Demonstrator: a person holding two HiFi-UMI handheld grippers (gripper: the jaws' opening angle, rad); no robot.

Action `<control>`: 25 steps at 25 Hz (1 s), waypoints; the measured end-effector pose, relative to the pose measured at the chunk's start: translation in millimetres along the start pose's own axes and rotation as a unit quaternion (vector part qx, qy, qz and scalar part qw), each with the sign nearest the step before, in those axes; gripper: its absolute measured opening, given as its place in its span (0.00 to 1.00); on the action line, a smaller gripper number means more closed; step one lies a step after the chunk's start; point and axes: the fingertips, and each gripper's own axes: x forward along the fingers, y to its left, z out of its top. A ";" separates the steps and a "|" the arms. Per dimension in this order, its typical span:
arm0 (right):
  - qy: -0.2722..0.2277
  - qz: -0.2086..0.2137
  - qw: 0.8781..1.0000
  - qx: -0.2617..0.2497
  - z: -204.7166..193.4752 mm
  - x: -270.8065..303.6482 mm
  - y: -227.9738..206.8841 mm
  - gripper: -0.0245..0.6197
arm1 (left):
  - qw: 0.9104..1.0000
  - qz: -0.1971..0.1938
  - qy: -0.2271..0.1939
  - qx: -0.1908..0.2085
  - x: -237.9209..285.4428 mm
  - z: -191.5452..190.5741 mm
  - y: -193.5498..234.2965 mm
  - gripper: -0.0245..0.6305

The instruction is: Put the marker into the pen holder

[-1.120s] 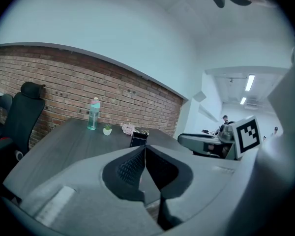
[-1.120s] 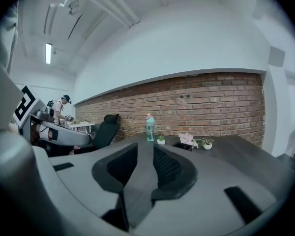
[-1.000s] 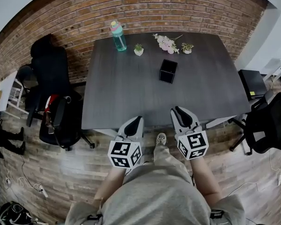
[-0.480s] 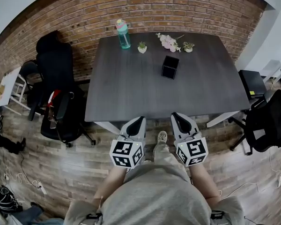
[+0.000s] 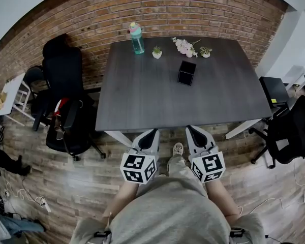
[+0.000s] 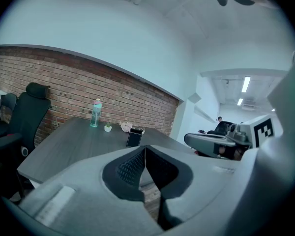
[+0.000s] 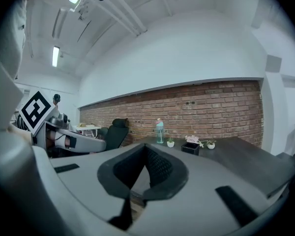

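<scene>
Left claw [image 5: 148, 135] is hanging low in front of the person's legs, just past the near edge of the table [image 5: 142, 100]. It is squeezed shut, its dark pads [image 6: 129, 167] are pressing on each other, and it is holding nothing. Right claw [image 5: 194, 132] is hanging just beside it, on the right, and it is clenched too. A second ago its pads were standing apart. Now they are touching, and they are pinching only air. So this closing is not a grab.

The whole table is also sitting a bit more to the right in the head view than before, so the person seems to be shifting a little. Both claws are staying at the near edge.

Along the far side of the table, going left to right, a green bottle [image 5: 137, 38] is standing, then a tiny plant pot [image 5: 156, 52], then pink flowers [image 5: 184, 47], then another tiny plant [image 5: 206, 52]. The pen holder [image 5: 186, 72], a black box, is standing just in front of the flowers. It is well apart from both claws, far ahead of them and closer to the right one.

The marker is not showing in any view, on the table or in a claw, so I cannot tell where it is lying. I am guessing the job is only getting started, and finding the marker is coming first.
</scene>
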 end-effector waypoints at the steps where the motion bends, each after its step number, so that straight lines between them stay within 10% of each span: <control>1: 0.000 0.000 1.000 0.000 -0.3 0.2 1.2 0.04 | 1.000 0.000 -0.001 0.000 -0.9 0.0 0.7 0.07; 25: 0.006 0.016 1.000 -0.002 -2.6 17.2 15.4 0.04 | 1.000 0.000 -0.007 -0.005 -2.7 4.6 14.2 0.07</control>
